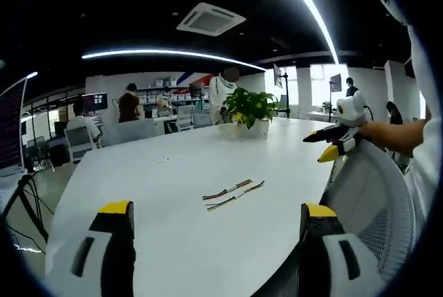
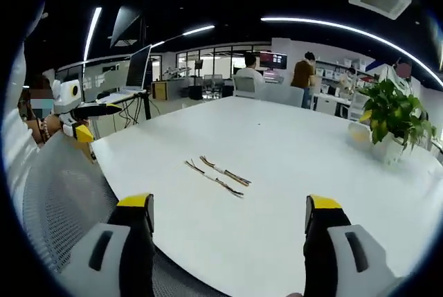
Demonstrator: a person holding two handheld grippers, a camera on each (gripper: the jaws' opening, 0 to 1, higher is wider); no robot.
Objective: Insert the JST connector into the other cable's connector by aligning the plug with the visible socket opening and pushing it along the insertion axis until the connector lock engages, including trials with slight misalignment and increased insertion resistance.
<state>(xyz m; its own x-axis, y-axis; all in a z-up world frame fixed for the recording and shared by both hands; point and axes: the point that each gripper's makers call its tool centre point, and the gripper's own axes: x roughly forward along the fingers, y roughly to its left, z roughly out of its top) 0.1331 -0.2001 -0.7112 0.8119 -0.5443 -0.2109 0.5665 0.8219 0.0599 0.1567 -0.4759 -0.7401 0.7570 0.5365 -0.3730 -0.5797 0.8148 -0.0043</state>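
Left gripper view gives us the left gripper with its yellow-tipped jaws spread wide and holding nothing, poised above the near edge of the white surface. Beyond them we see the two cables lying loose side by side on the surface, ahead of the jaws and roughly between their lines, apart from both. At the right edge of this view we catch the right gripper, held in a hand over a mesh chair back; its jaws are slightly parted and grip nothing. A potted plant stands farther back on the surface, with people seated and standing at desks behind it.

In the right gripper view we look along the right gripper, jaws also spread wide and empty. The two cables lie ahead, between the jaw lines and a little nearer the left one, untouched. Here the left gripper appears at the far left above the mesh chair back, and the potted plant sits at the right. A monitor on a stand shows beyond the surface.
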